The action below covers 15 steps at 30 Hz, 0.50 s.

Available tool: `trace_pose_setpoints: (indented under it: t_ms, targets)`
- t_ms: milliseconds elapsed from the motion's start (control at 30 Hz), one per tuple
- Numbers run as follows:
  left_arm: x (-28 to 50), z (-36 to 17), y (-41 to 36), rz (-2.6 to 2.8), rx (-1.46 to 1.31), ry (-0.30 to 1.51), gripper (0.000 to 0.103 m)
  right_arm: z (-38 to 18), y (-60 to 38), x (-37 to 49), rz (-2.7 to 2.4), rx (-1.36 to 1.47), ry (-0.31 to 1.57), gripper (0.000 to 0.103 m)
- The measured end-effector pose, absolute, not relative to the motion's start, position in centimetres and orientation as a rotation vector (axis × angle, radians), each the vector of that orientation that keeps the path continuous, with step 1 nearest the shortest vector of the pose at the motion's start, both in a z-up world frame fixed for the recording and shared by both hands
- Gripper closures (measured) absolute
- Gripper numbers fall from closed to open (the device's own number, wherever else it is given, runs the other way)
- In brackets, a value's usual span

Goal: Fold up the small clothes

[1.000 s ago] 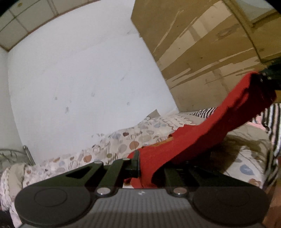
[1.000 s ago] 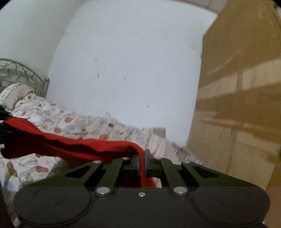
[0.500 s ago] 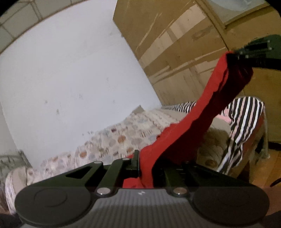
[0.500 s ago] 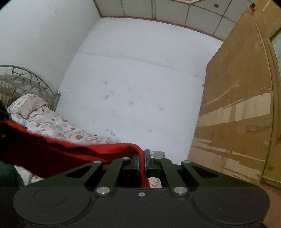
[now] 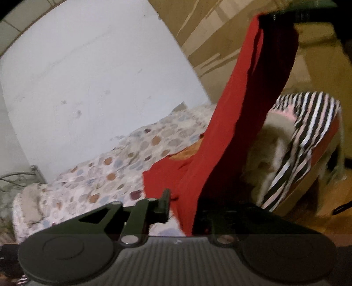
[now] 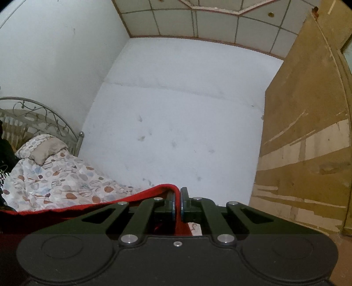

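A red garment hangs stretched from upper right down to the left gripper over the bed. The left jaws are opening: the left finger stands just off the cloth, which still lies between the jaws and hides the right finger. The garment's upper end is pinched in the right gripper, seen dark at the top right of the left wrist view. In the right wrist view the right gripper is shut on the red garment, whose hem trails off to the left.
A bed with a spotted sheet lies below, with a pillow and a metal headboard at its far end. A black-and-white striped cloth covers the bed's near end. An orange garment lies behind the red one. A wooden wardrobe stands on the right.
The left jaws have parted from the cloth. The right gripper has lifted its end higher, so the garment hangs much steeper. The left gripper has moved sideways over the bed.
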<state>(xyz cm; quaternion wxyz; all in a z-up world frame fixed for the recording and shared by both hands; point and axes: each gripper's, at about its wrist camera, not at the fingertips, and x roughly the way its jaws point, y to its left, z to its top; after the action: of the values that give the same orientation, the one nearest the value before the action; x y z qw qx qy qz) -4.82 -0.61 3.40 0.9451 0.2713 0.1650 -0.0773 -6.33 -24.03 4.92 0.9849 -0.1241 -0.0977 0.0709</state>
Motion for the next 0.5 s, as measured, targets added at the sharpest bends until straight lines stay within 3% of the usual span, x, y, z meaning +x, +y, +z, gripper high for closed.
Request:
trace_pose_setpoints:
  t_ms: [100,167,233,267,500]
  targets:
    - [-4.2,3.1,0.3,-0.144,0.519,0.391,0.072,4.9,-24.1,-6.0,0.145,-0.244,-0.193,0.101]
    - [-4.0,3.2,0.9,-0.146,0.490,0.415,0.073,5.0,-24.2,-5.9,0.135,-0.238,-0.201,0.103]
    - [-4.1,3.8,1.6,-0.163,0.445,0.413,0.092,5.2,-24.4,-5.6,0.137,-0.222,-0.197,0.103]
    - [-4.2,4.2,1.8,-0.170,0.423,0.403,0.095,5.2,-24.5,-5.5,0.139,-0.219,-0.193,0.103]
    - [-3.3,7.7,1.8,-0.179,0.489,0.286,0.096,4.9,-25.5,-4.8,0.095,-0.208,-0.193,0.103]
